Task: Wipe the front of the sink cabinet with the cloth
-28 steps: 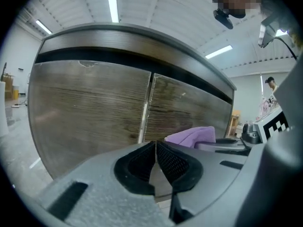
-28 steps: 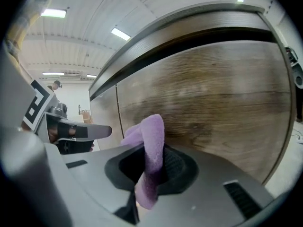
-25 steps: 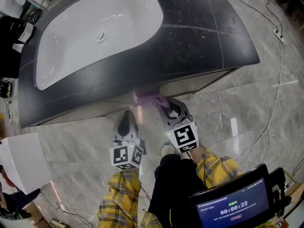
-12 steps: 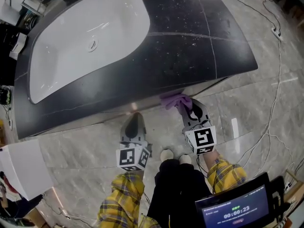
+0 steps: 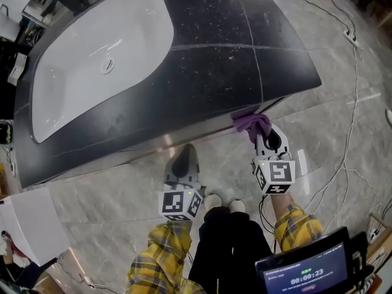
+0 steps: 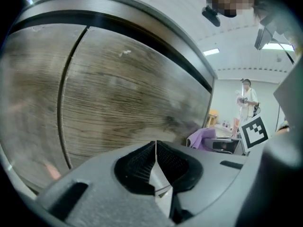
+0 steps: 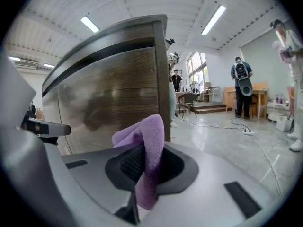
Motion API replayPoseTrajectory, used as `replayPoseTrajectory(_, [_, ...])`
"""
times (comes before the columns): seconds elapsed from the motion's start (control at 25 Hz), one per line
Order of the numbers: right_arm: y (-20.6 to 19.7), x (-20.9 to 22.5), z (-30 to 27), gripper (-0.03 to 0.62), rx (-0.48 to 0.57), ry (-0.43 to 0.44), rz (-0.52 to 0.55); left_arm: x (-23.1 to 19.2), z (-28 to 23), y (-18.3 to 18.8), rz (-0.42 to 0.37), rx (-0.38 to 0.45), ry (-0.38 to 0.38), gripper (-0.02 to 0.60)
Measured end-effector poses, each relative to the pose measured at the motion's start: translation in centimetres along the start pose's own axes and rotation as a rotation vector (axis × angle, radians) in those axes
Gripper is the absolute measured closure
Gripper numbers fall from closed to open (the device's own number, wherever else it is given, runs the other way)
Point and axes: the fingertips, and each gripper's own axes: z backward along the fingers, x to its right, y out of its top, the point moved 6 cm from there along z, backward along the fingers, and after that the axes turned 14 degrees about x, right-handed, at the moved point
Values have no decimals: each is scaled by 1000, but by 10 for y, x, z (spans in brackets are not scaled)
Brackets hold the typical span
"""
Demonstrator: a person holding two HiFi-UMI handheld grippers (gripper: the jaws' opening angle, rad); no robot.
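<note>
In the head view, your right gripper (image 5: 262, 137) reaches under the overhang of the dark countertop (image 5: 245, 35), close to the right front corner of the sink cabinet (image 5: 208, 129). The purple cloth (image 5: 250, 122) bunches at its tip, right at the countertop's edge. Your left gripper (image 5: 182, 159) hangs over the grey floor (image 5: 110, 195) in front of the cabinet, well to the left of the cloth and short of the front. The white basin (image 5: 92, 60) sits in the left part of the top. Cables (image 5: 352, 103) trail across the floor to your right.

In the left gripper view, your left gripper (image 6: 155, 148) has its jaws pressed together with nothing between them. The wood-grain cabinet front (image 6: 118, 93) fills the space ahead, and the cloth (image 6: 200, 136) shows at the far right beside the other gripper's marker cube (image 6: 255, 130).

In the right gripper view, your right gripper (image 7: 144, 162) is clamped on the cloth (image 7: 147, 143), which folds up and over out of the jaws. It stands before the cabinet front (image 7: 109, 103), just left of the vertical corner edge (image 7: 162, 79). You cannot tell whether the fabric touches the wood.
</note>
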Motion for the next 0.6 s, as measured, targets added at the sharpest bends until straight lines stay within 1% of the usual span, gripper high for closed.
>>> replayPoseTrajectory(0.12, [1,17,4,554,1,-63,-12,15,-7,-2,17,-1,-27,574])
replayPoseTrajectory(0.28, [5,27,18,554,14,-123,-67,30,-6,2,7,-11,-72,574])
replayPoseTrajectory(0.44, [12,9,51,554,-1,-107,-112,28,11,13,4,-35,-51,574])
replayPoseTrajectory(0.6, [20,-29,84,554,-44,-50,-141,13,36,27,-4,-62,9,574])
